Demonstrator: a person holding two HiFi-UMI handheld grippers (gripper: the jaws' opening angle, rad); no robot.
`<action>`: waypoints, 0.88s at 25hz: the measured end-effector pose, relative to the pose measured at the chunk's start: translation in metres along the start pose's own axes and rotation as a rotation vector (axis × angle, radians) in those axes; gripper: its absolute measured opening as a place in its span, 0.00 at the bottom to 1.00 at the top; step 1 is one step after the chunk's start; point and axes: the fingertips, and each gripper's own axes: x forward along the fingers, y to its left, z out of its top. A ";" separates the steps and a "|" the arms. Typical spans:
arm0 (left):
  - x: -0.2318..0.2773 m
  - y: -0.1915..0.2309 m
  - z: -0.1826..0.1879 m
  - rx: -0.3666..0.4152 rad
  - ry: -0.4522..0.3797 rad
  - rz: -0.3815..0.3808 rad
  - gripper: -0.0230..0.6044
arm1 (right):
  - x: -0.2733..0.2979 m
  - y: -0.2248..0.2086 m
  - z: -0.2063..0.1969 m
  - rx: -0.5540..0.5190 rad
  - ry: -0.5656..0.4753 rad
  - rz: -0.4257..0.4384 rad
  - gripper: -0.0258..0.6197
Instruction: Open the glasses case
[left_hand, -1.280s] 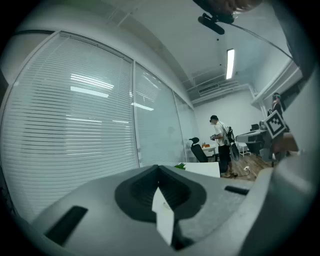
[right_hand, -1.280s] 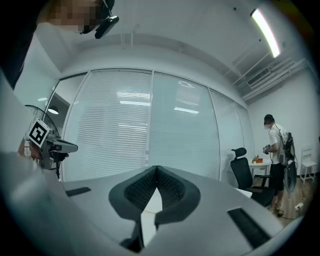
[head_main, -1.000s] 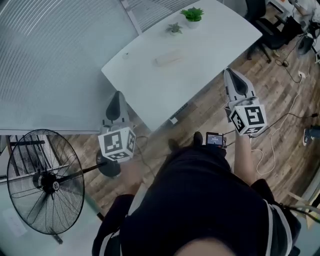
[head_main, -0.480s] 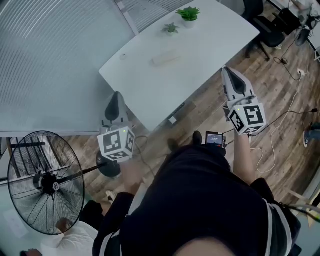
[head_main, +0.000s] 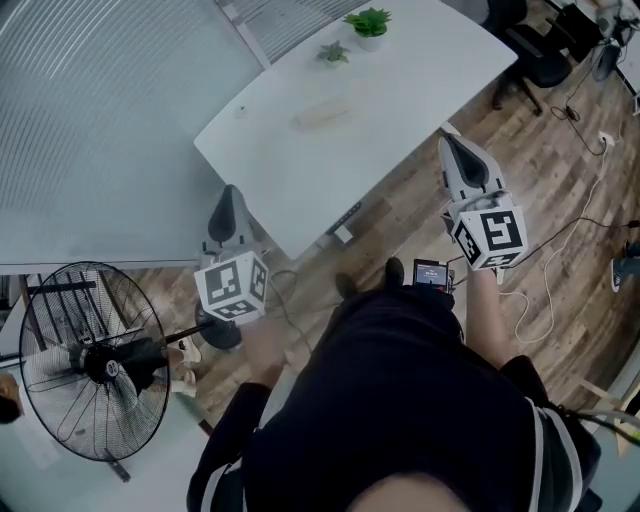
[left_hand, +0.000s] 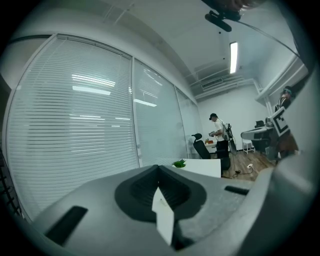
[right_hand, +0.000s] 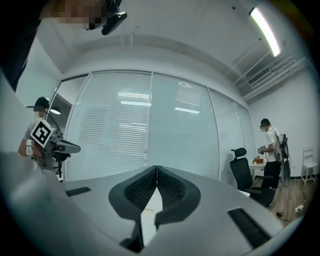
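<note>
The white table (head_main: 400, 90) fills the upper middle of the head view. A black fan (head_main: 90, 365) stands on the floor off the table's near left corner. The left gripper (head_main: 230, 192) hangs just off the table's near left edge and the right gripper (head_main: 447, 138) off its near right edge. Both are clenched on nothing, and each cube bears black-and-white square markers. Two potted plants (head_main: 368, 22) sit at the table's far edge. Mid-table lies a pale oblong, probably the glasses case (head_main: 322, 113), closed as far as shows. The print on a small screen (head_main: 431, 275) below the table is too small to read.
</note>
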 end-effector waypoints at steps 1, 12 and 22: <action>0.000 -0.004 0.001 0.002 0.004 0.005 0.03 | -0.003 -0.003 0.000 0.002 -0.004 0.005 0.06; -0.003 -0.047 0.006 0.057 0.071 0.048 0.03 | -0.013 -0.033 -0.024 0.113 0.006 0.049 0.06; 0.017 -0.030 -0.012 0.023 0.103 0.087 0.03 | 0.024 -0.032 -0.041 0.109 0.045 0.092 0.06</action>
